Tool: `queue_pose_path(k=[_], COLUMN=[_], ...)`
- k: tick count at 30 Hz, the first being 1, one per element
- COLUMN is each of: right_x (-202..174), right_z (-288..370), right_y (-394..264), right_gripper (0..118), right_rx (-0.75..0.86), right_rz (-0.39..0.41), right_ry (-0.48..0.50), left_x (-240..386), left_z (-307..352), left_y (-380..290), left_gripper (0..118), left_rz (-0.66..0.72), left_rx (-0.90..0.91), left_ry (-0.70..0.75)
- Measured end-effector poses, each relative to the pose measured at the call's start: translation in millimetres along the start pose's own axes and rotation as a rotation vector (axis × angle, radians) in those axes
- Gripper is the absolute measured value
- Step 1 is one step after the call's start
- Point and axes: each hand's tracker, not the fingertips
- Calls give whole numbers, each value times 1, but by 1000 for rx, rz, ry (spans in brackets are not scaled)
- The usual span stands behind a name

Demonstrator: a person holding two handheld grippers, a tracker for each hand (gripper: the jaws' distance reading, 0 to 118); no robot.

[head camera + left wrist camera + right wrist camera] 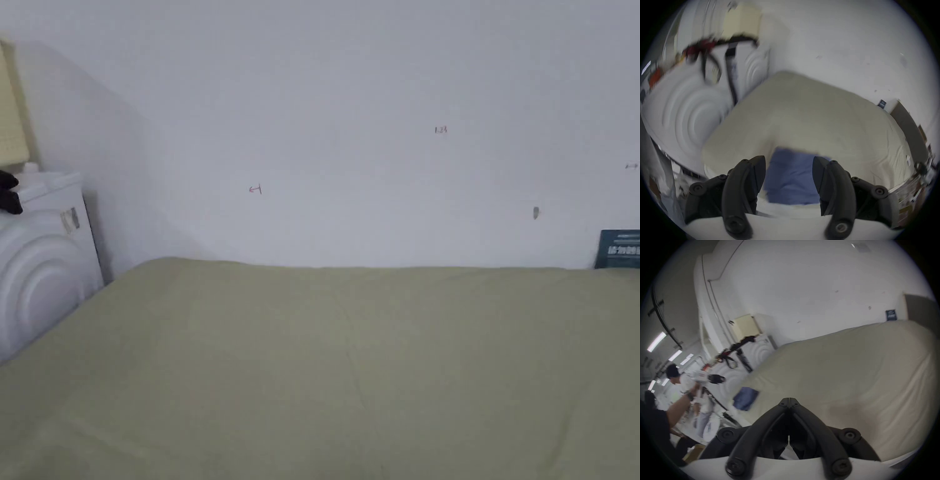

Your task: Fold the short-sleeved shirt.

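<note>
A blue shirt [791, 177] lies folded into a small rectangle near the front left corner of the pale green bed [810, 113]. In the left gripper view my left gripper [789, 164] hangs above it, open, jaws wide apart with nothing between them. The right gripper view has the same blue shirt [745, 397] far off to the left on the bed [843, 369], with the left gripper [716, 379] held in a hand above and left of it. My right gripper [788, 400] is shut, jaw tips touching, empty, over the bed's near edge.
White washing machines [688, 110] stand along the bed's left side, one seen in the head view [37, 275], with dark straps draped on them. A white wall [375, 125] runs behind the bed. A person in white [682, 386] stands at the far left. A dark sign [619, 249] leans at the right.
</note>
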Motion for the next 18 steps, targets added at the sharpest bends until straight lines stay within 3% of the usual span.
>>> queue_pose_path(k=[2,6,9,10,11,14,18], right_x=[2,5,-1,-4,-7,-9,-10], right_z=[5,13,17,18,20,25,36], right_y=[14,37,44,45,45,40,5], right_gripper=[2,2,2,2,2,2,2], right_rx=[12,80,123,138,156,217,315], right_rz=[37,133,199,222,231,223,248], right_ry=[-92,-196,-306,-353,-408,-492,-605], left_x=[58,152,200,216,233,271,310], left_z=[8,4,0,3,7,18,33], left_y=[-5,-31,-45,-50,-58,-76,-112], left_gripper=[65,64,54,37,0,0,0], left_rz=[-62,-37,-10,1,-9,-40,-99], left_rx=[92,252,311,334,390,496,525], left_ry=[-28,-87,-109,-134,-115,-163,-93])
